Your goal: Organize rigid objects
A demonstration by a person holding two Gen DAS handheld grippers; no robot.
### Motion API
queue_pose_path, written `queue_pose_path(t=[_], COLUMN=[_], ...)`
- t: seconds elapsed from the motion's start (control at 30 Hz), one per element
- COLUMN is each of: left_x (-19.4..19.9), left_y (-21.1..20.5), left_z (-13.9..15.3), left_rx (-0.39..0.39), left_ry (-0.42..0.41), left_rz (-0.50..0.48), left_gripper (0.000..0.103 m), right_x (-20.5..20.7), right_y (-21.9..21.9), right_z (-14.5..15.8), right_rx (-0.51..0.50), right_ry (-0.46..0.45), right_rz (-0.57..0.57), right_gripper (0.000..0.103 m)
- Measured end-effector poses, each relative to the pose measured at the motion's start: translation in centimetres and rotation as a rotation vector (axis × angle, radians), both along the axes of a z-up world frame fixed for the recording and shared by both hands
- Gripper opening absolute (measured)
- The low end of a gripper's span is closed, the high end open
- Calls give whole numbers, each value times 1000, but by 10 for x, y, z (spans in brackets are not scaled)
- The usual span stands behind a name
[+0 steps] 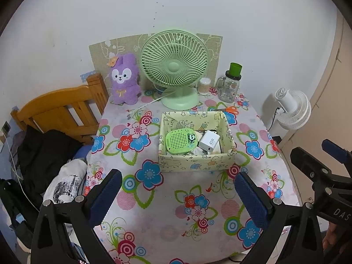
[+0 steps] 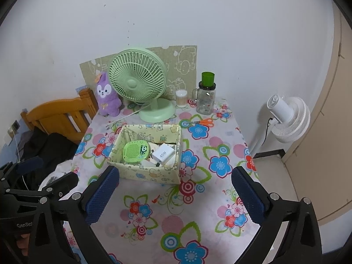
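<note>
A pale yellow cartoon-print box [image 1: 193,165] stands in the middle of the flowered table. Inside it lie a green perforated gadget with a panda sticker [image 1: 180,142] and a white 45W charger [image 1: 209,142]. Orange-handled scissors [image 1: 231,110] lie on the cloth behind the box's right corner. My left gripper [image 1: 178,174] hovers open in front of the box, with nothing between its blue pads. In the right wrist view the same box [image 2: 149,173], gadget [image 2: 134,151], charger [image 2: 162,154] and scissors [image 2: 205,122] show. My right gripper [image 2: 175,170] is open wide and holds nothing.
At the table's back stand a green desk fan [image 1: 173,68], a purple plush rabbit [image 1: 124,81], a cotton swab tub [image 1: 203,85] and a glass mug jar with a green cup [image 1: 230,85]. A wooden bed frame [image 1: 59,107] lies left, a white floor fan [image 1: 292,110] right.
</note>
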State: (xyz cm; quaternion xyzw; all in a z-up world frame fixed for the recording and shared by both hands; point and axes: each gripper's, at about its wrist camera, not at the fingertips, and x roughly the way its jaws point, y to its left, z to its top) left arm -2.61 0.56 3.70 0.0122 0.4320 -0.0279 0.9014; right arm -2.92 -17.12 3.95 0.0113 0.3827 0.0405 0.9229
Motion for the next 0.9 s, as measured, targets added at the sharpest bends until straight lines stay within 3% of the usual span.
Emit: queue_pose_path(t=[0.9], left_x=[1], left_y=[-3], left_z=[2], left_rx=[-7], left_ry=[-5], left_rz=[-10], left_gripper=[103], right_x=[4], right_y=[-5], right_z=[-3], right_rx=[9], right_ry=[13], right_rz=[-19], right_gripper=[103])
